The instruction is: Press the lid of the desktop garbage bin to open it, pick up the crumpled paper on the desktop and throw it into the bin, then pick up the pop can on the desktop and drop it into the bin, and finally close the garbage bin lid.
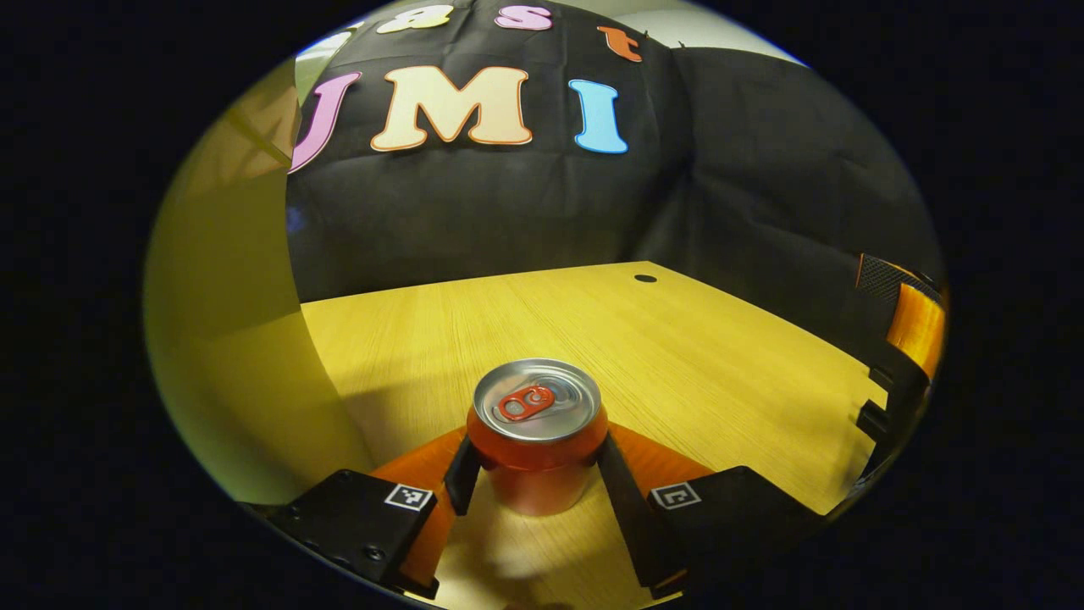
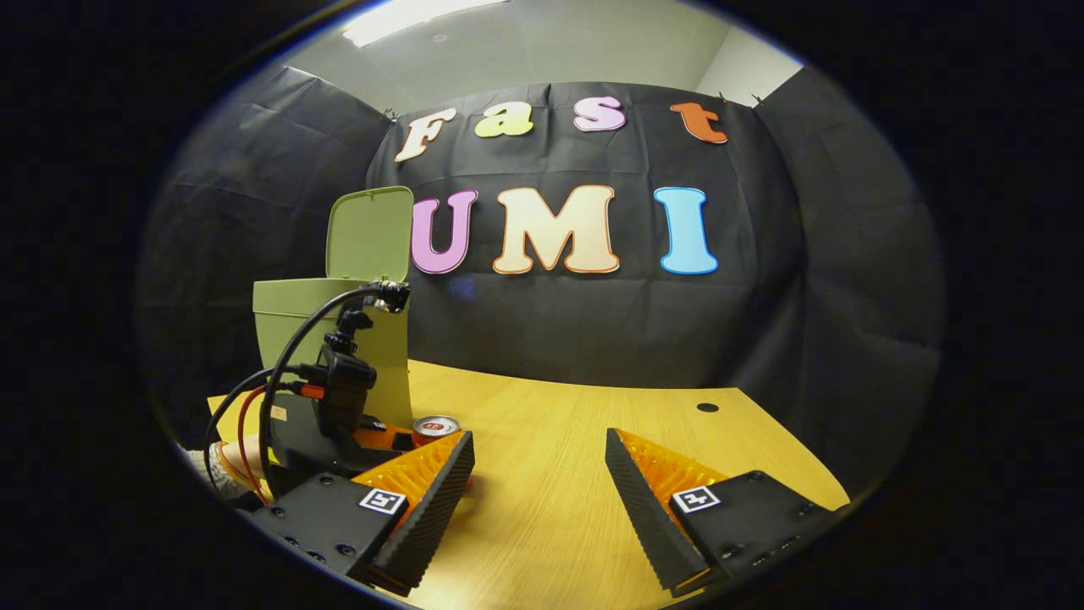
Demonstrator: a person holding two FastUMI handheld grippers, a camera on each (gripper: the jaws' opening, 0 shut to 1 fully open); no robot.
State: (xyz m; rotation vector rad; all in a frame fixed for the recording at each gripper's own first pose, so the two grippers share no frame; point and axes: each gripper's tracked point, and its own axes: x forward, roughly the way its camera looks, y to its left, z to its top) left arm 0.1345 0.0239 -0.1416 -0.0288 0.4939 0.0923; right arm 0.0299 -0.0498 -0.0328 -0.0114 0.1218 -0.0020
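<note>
Left claw [image 1: 535, 474] pinching the upright red aluminium pop can [image 1: 537, 440] on the pale wooden desk [image 1: 694, 356], beside the open green plastic bin [image 2: 292, 309]. Right claw [image 2: 538, 483] hanging spread, empty. Probably light, thin-walled, slippery: gripping mid-body, gently.

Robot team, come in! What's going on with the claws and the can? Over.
Left claw shut on pop can, can upright on table. Right claw open, empty. Garbage bin lid up. Nothing in the way.
</note>
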